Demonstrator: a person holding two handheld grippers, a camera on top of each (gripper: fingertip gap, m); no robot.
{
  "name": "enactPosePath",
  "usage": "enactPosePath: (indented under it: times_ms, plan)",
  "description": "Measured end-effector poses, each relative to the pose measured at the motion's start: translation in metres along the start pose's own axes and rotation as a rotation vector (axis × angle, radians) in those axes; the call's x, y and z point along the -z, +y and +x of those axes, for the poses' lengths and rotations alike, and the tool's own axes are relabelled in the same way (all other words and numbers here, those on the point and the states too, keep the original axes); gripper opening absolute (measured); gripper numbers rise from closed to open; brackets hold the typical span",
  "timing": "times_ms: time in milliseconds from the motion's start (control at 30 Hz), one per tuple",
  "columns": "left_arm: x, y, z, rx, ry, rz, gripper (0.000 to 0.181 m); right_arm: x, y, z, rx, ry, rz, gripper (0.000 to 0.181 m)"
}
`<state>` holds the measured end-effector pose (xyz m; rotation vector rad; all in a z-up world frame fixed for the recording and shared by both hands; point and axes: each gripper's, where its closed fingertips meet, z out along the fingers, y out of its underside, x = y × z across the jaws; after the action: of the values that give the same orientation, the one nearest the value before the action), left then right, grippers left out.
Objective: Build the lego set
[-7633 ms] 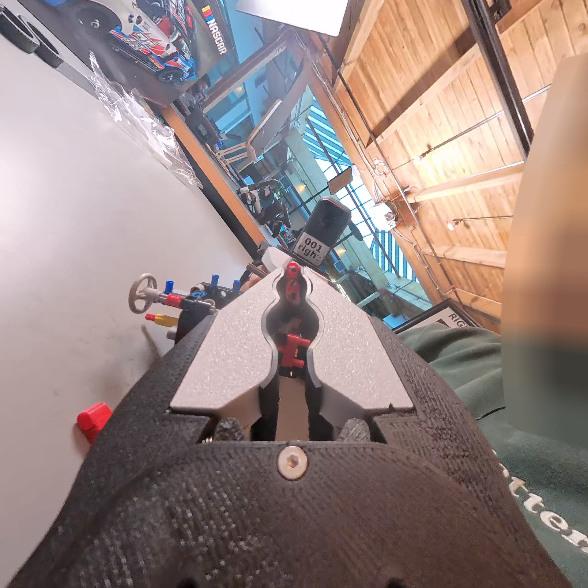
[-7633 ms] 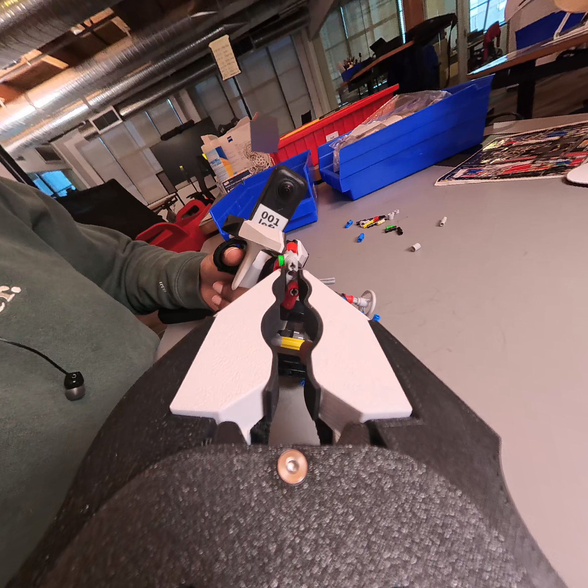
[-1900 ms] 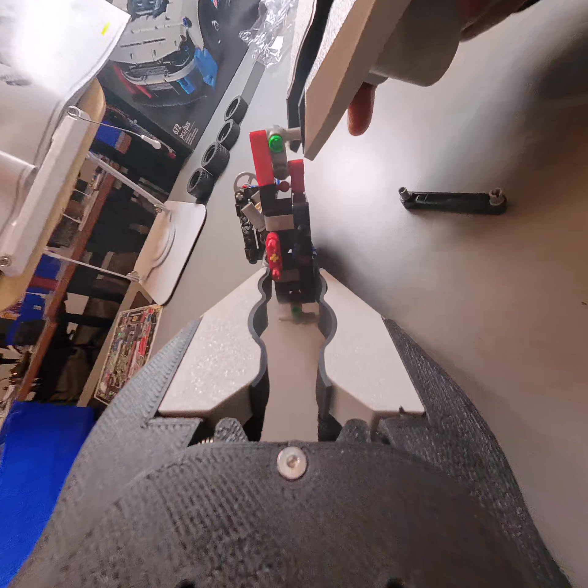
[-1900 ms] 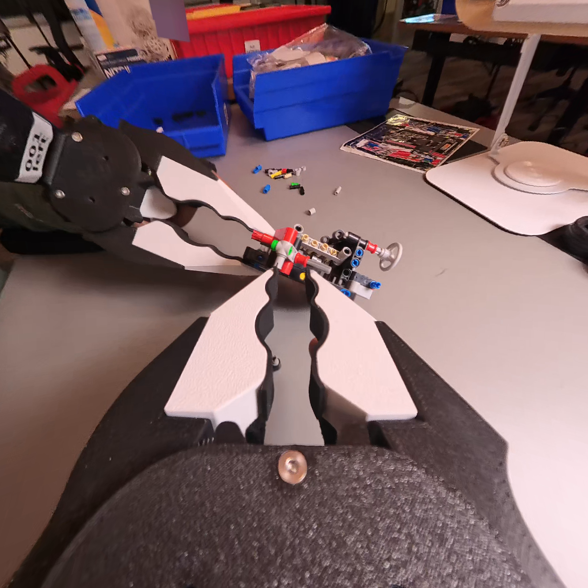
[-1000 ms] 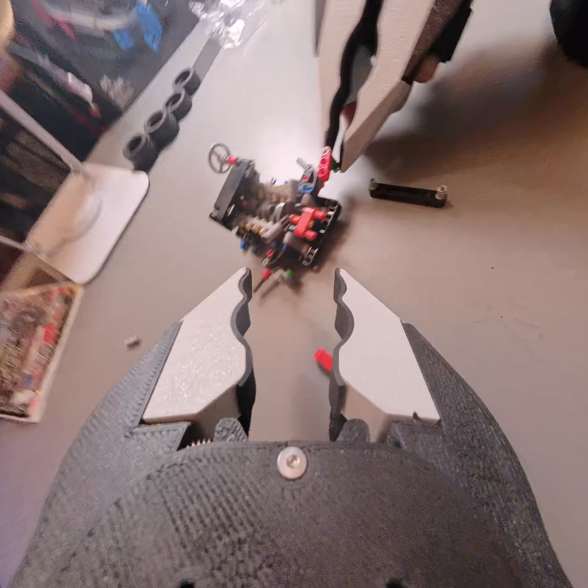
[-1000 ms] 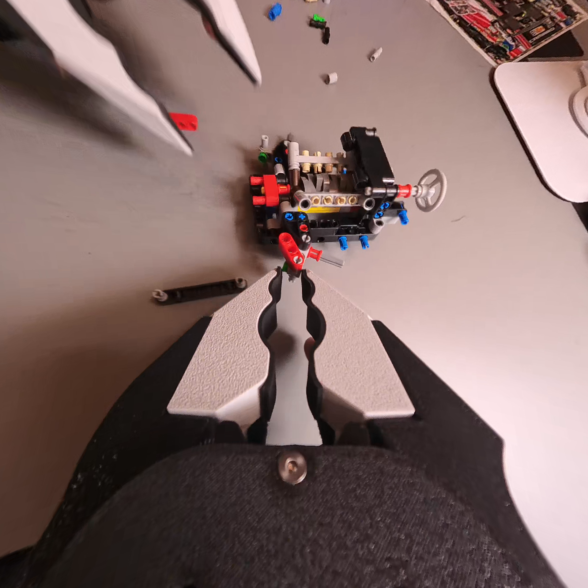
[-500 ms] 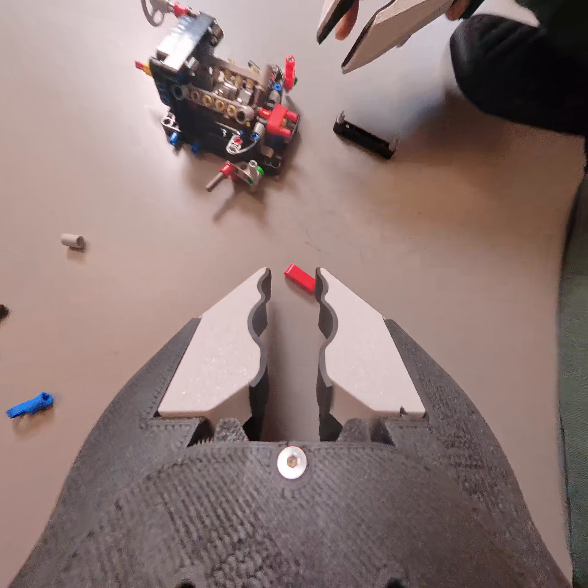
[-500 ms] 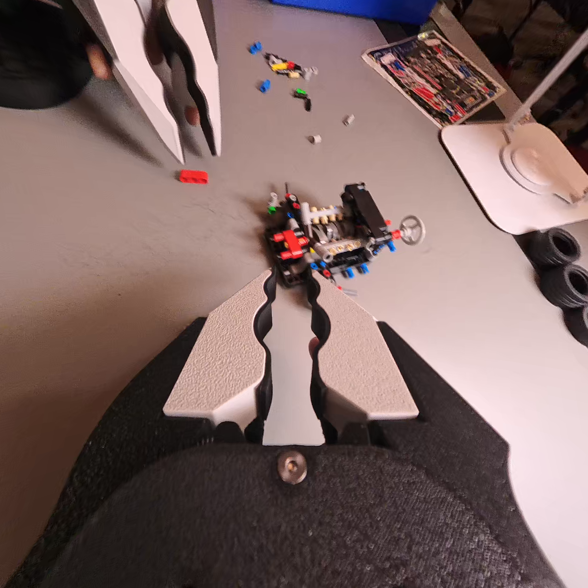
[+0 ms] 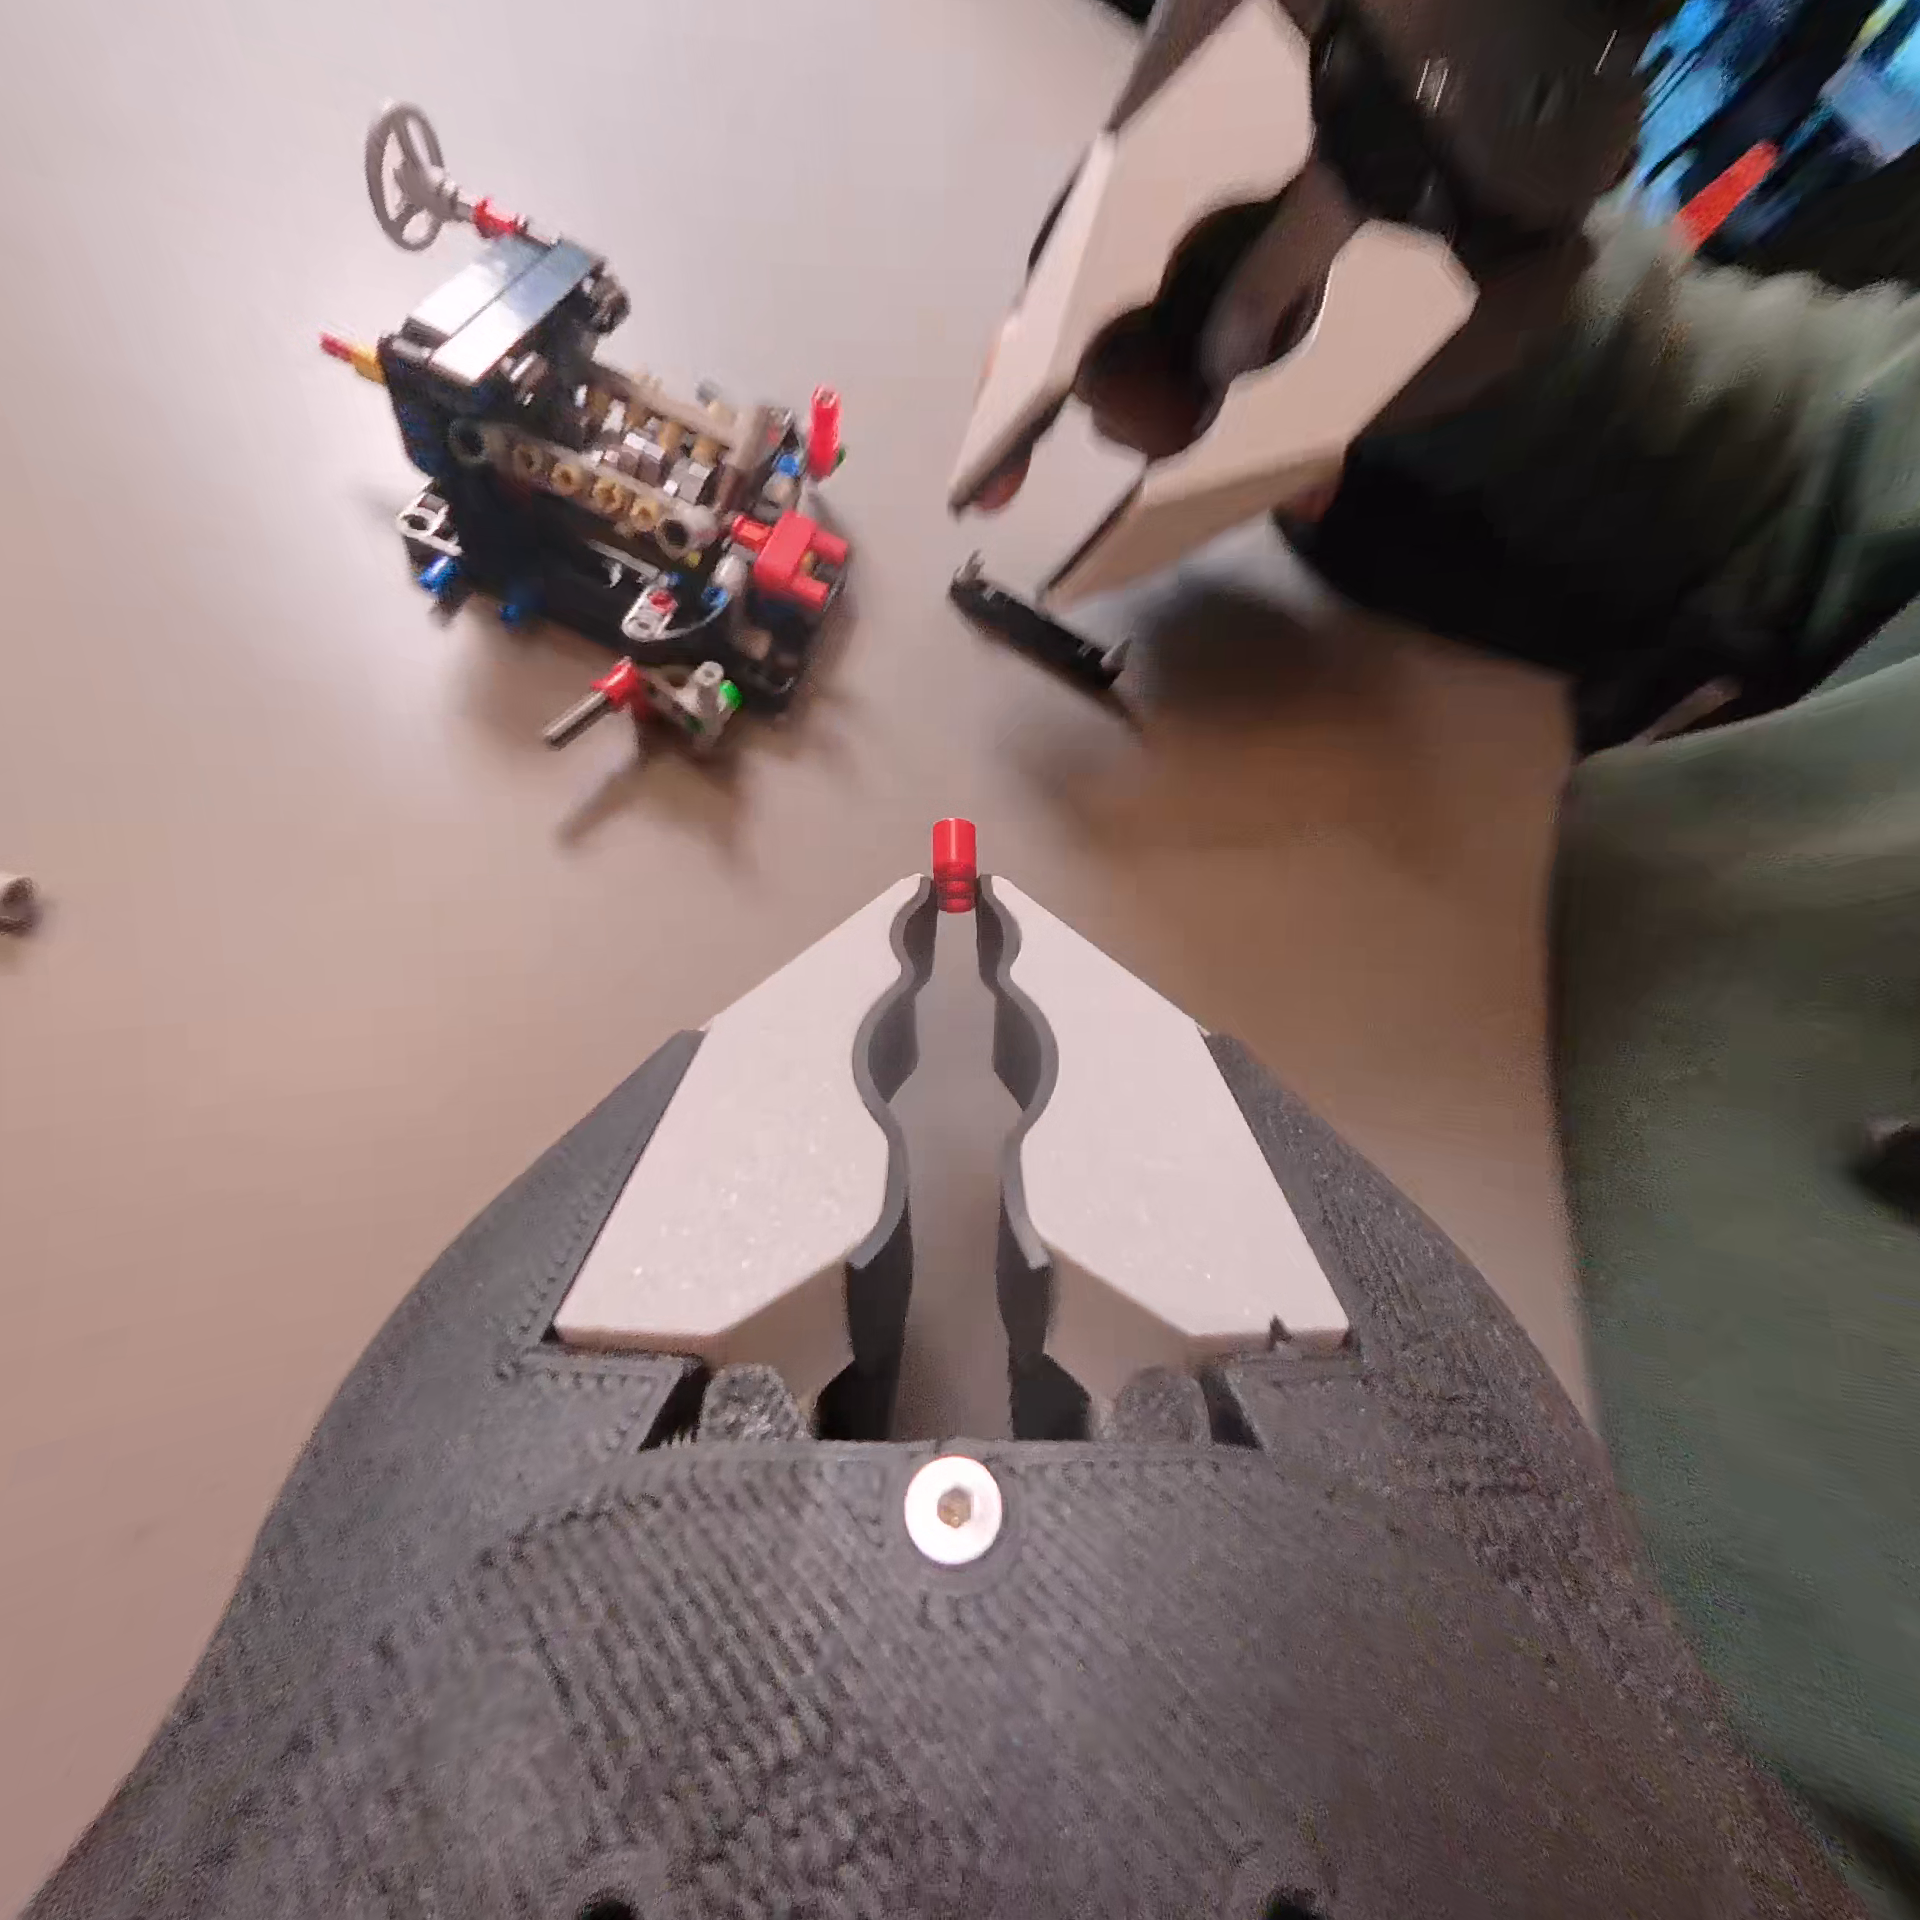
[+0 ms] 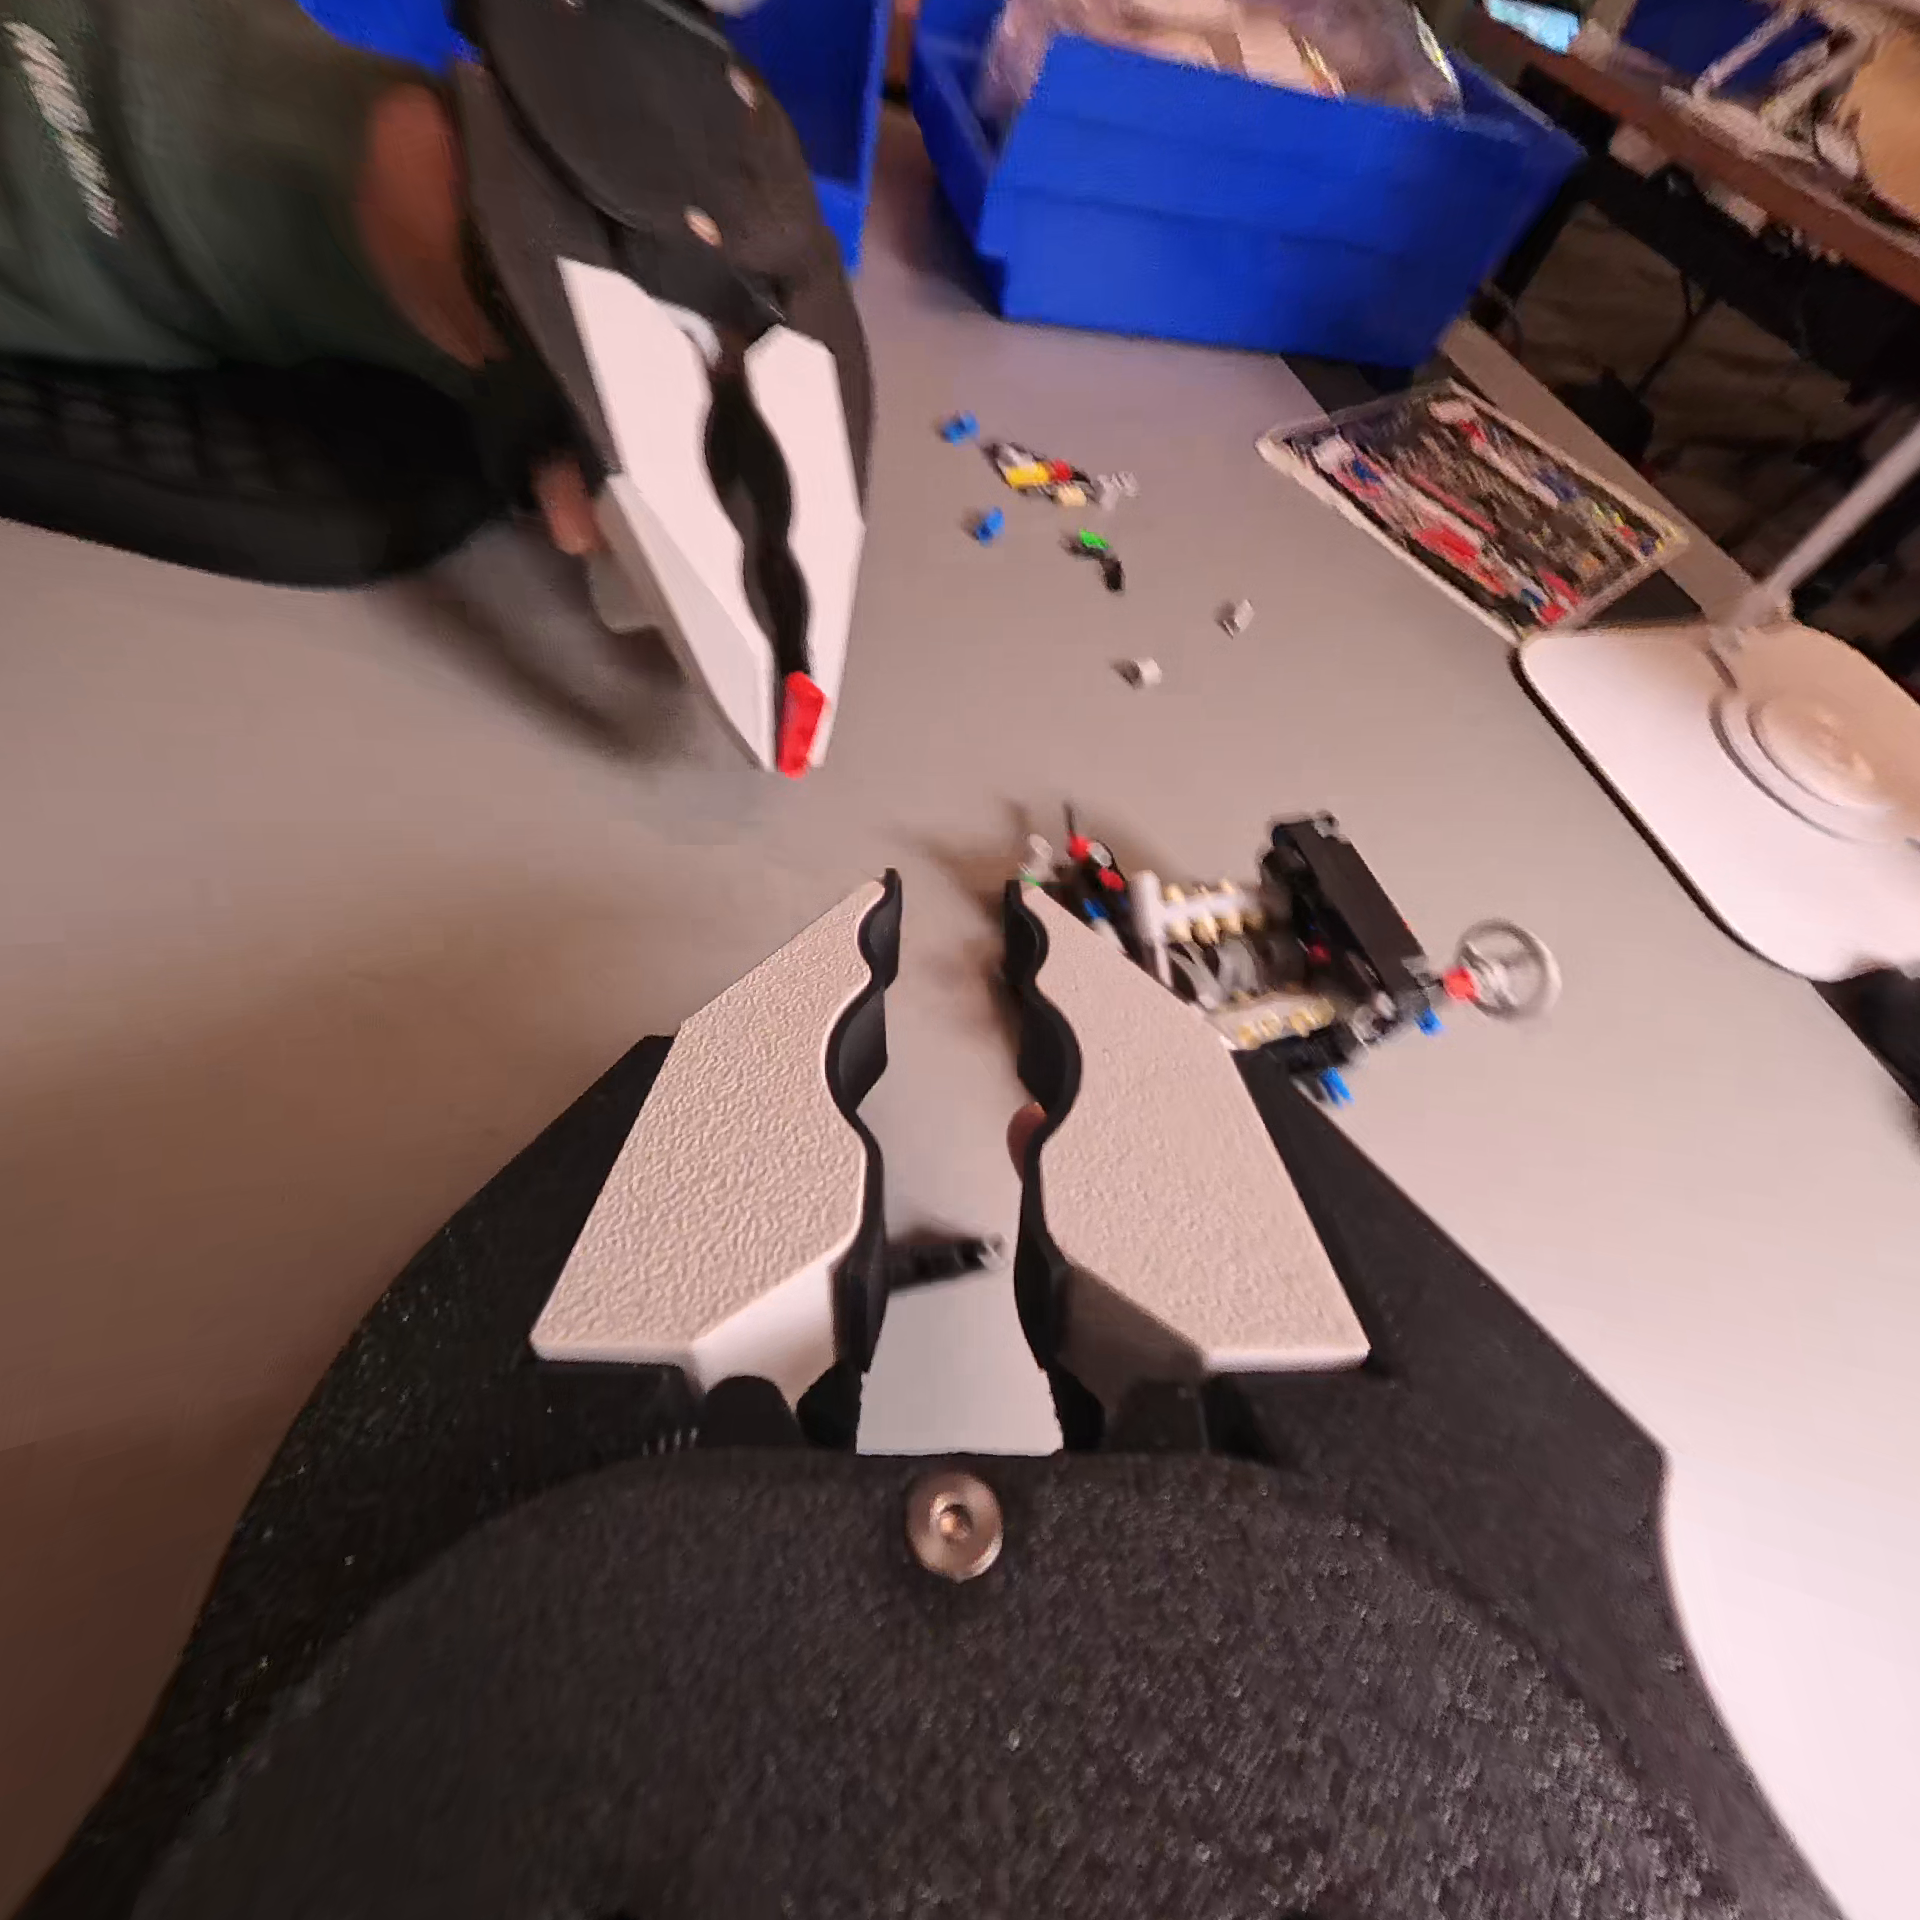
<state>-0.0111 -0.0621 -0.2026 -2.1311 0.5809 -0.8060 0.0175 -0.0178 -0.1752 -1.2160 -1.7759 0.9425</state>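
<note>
The part-built lego assembly point(image 9: 613, 499), black with tan pins, red parts and a grey steering wheel, lies on the grey table; it also shows in the right wrist view point(image 10: 1278, 956). My left gripper point(image 9: 953, 896) is shut on a small red piece point(image 9: 951, 847) that sticks out of its tips, held above the table short of the assembly. In the right wrist view the red piece point(image 10: 800, 722) shows in that gripper. My right gripper point(image 10: 951, 899) is open by a narrow gap and empty, just left of the assembly. A black beam point(image 9: 1039, 644) lies under it and shows between its fingers point(image 10: 945, 1257).
Loose small pieces point(image 10: 1049, 488) lie farther back on the table. Blue bins point(image 10: 1247, 197) stand at the far edge. An instruction booklet point(image 10: 1475, 509) and a white lamp base point(image 10: 1787, 769) are at the right. A small grey piece point(image 9: 12, 902) lies at the left.
My left gripper has closed on the red piece that lay on the table and lifted it. My right gripper has shifted left, off the assembly and over the black beam.
</note>
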Motion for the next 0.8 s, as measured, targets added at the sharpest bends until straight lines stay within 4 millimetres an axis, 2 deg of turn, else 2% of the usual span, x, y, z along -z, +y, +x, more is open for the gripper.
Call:
enactPosePath:
  times_ms: [33,133,267,400,467,733,800]
  plan:
    - [0.000,-0.005,0.005,0.032,0.038,0.034,0.005,-0.004,-0.007,-0.009,0.007,-0.024,0.028,0.019]
    - [-0.003,-0.012,0.013,0.031,0.075,0.075,0.005,-0.014,-0.021,-0.030,-0.056,-0.097,0.060,0.018]
    - [-0.009,-0.013,0.017,-0.068,0.016,0.069,0.005,-0.017,-0.032,-0.037,-0.173,-0.142,0.094,0.020]
    - [-0.013,-0.011,0.026,-0.137,0.010,0.038,0.005,-0.022,-0.031,-0.040,-0.238,-0.179,0.073,0.019]
    - [-0.013,-0.010,0.028,-0.148,0.016,0.033,0.005,-0.023,-0.029,-0.045,-0.224,-0.206,0.060,0.001]
    - [0.000,-0.024,0.033,-0.115,0.071,0.118,0.005,0.005,-0.034,-0.038,-0.282,-0.311,0.185,0.000]
    - [-0.001,-0.023,0.034,-0.122,0.070,0.106,0.005,0.007,-0.038,-0.038,-0.262,-0.313,0.200,0.013]
